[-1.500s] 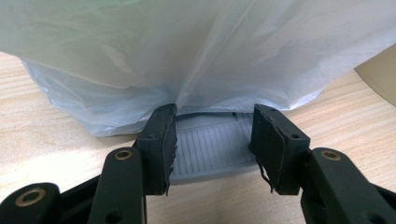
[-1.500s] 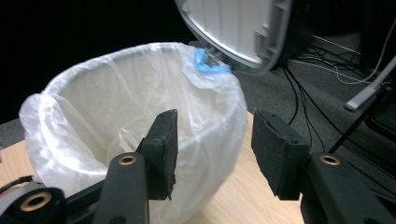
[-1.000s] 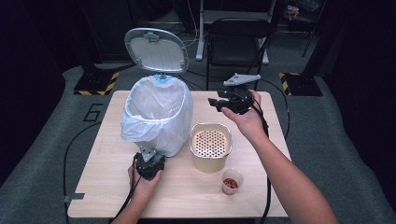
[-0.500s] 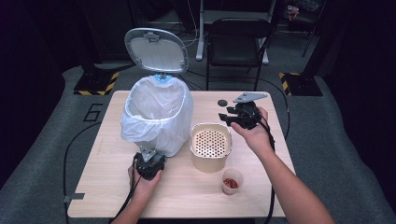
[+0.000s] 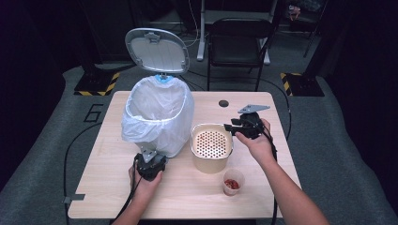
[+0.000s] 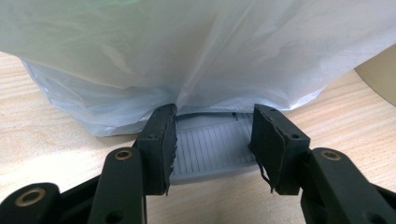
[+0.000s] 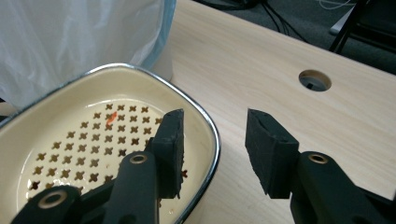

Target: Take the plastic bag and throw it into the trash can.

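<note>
A pedal bin (image 5: 157,117) lined with a white bag (image 6: 187,56) stands on the table with its lid (image 5: 157,50) up. At its foot, my left gripper (image 5: 150,164) (image 6: 214,140) is shut on the grey ribbed pedal (image 6: 212,147), one jaw on each side. A cream basket (image 5: 211,164) with a perforated bottom sits to the bin's right. My right gripper (image 5: 230,127) (image 7: 215,140) straddles the basket's right rim (image 7: 205,119), one jaw inside and one outside. Its jaws have just been closing, and a gap still shows at the rim.
A small clear cup (image 5: 233,182) with red bits stands near the front edge, right of the basket. A red speck (image 7: 110,118) lies in the basket. A cable hole (image 5: 223,103) (image 7: 314,80) is behind it. A chair (image 5: 239,42) stands beyond the table.
My right hand has come down and toward me, from above the table's back right to the basket's right rim. The left hand and the bin's raised lid have stayed still.
</note>
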The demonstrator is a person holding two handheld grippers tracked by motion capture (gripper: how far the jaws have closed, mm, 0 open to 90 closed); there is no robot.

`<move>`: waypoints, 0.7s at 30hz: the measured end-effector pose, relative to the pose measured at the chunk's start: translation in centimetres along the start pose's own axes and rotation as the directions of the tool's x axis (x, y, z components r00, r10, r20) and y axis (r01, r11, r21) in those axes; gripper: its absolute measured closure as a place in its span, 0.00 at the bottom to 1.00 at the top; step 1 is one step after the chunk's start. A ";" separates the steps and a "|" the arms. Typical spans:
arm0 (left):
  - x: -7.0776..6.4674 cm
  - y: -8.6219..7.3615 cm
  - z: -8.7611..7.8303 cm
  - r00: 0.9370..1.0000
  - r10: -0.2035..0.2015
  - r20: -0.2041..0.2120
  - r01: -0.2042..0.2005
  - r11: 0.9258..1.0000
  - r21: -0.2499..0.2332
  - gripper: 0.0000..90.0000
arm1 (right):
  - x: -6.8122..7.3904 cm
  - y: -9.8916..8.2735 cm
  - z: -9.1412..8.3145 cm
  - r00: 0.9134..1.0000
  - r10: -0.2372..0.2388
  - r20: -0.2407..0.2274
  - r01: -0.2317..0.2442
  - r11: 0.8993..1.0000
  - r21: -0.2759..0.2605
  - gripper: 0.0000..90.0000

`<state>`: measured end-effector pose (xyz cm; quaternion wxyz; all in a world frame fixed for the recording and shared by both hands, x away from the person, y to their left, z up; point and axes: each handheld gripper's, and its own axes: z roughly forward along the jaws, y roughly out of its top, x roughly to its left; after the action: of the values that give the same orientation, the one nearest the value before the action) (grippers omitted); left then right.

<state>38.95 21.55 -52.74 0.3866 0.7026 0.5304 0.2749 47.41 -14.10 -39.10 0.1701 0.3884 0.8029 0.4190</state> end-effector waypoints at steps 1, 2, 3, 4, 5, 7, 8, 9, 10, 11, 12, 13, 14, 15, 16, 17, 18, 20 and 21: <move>0.0 0.0 0.0 1.000 -0.001 0.000 0.001 1.000 -0.001 0.56 | 0.0 -0.2 0.2 1.000 -0.002 -0.002 0.002 1.000 0.004 0.65; 0.0 0.0 0.0 1.000 -0.001 0.000 0.001 1.000 -0.001 0.56 | 0.0 -0.4 0.4 1.000 0.003 -0.004 -0.003 1.000 0.010 0.66; 0.0 0.0 0.0 1.000 -0.001 0.000 0.001 1.000 -0.002 0.56 | 0.0 -0.6 0.6 1.000 0.003 -0.010 -0.003 1.000 0.016 0.68; 0.0 0.0 0.0 1.000 -0.002 0.000 0.002 1.000 -0.003 0.56 | 0.1 -0.7 0.8 1.000 0.005 -0.011 -0.005 1.000 0.022 0.69; 0.0 0.0 0.0 1.000 -0.002 0.000 0.002 1.000 -0.003 0.56 | 0.1 -0.9 1.0 1.000 0.003 -0.010 -0.003 1.000 0.026 0.71; 0.0 0.0 0.0 1.000 -0.002 0.001 0.002 1.000 -0.002 0.56 | 0.1 -1.1 1.3 1.000 0.008 -0.009 -0.008 0.999 0.042 0.74; 0.0 0.0 0.0 1.000 -0.002 0.000 0.002 1.000 -0.002 0.56 | 0.1 -1.3 1.5 1.000 0.008 -0.008 -0.008 0.999 0.047 0.76; 0.0 0.0 0.0 1.000 0.000 0.000 0.000 1.000 -0.001 0.56 | 0.1 -1.3 1.7 1.000 0.017 -0.010 -0.016 0.999 0.052 0.77; 0.0 0.0 0.0 1.000 0.000 0.000 0.000 1.000 0.000 0.56 | 0.1 -1.4 1.8 1.000 0.024 -0.014 -0.023 0.998 0.056 0.80; 0.0 0.0 0.0 1.000 0.000 0.000 0.000 1.000 0.001 0.56 | 0.1 -1.5 2.0 1.000 0.026 -0.013 -0.025 0.998 0.062 0.82; 0.0 0.0 0.0 1.000 0.001 0.000 -0.001 1.000 0.001 0.56 | 0.0 -1.5 2.1 1.000 0.021 -0.008 -0.020 0.998 0.067 0.83; 0.0 0.0 0.0 1.000 0.001 0.000 -0.001 1.000 0.002 0.56 | 0.1 -1.5 2.1 0.999 0.032 -0.009 -0.031 0.997 0.071 0.84; 0.0 0.0 0.0 1.000 0.002 0.000 -0.002 1.000 0.002 0.56 | 0.0 -1.5 2.2 0.999 0.031 -0.011 -0.030 0.997 0.068 0.84; 0.0 0.0 0.0 1.000 0.002 0.000 -0.002 1.000 0.001 0.56 | 0.0 -1.4 2.2 0.999 0.032 -0.009 -0.031 0.997 0.070 0.84; 0.0 0.0 0.0 1.000 0.001 0.000 -0.001 1.000 0.000 0.56 | 0.0 -1.4 2.1 1.000 0.028 -0.006 -0.027 0.997 0.072 0.84; 0.0 0.0 0.0 1.000 0.001 0.000 -0.001 1.000 0.000 0.56 | 0.1 -1.4 2.1 1.000 0.025 0.000 -0.025 0.997 0.072 0.84; 0.0 0.0 0.0 1.000 0.002 0.000 -0.002 1.000 0.000 0.56 | 0.2 -1.4 2.1 1.000 0.023 0.004 -0.024 0.997 0.071 0.85; 0.0 0.0 0.0 1.000 0.002 -0.001 -0.002 1.000 0.001 0.56 | 0.2 -1.4 2.1 1.000 0.020 0.010 -0.021 0.997 0.076 0.85; 0.0 0.0 0.0 1.000 0.003 -0.001 -0.003 1.000 0.001 0.56 | 0.3 -1.4 2.1 1.000 0.025 0.013 -0.025 0.997 0.076 0.85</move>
<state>38.94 21.57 -52.73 0.3856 0.7035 0.5297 0.2752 47.80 -13.25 -41.42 0.1551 0.4072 0.8122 0.3879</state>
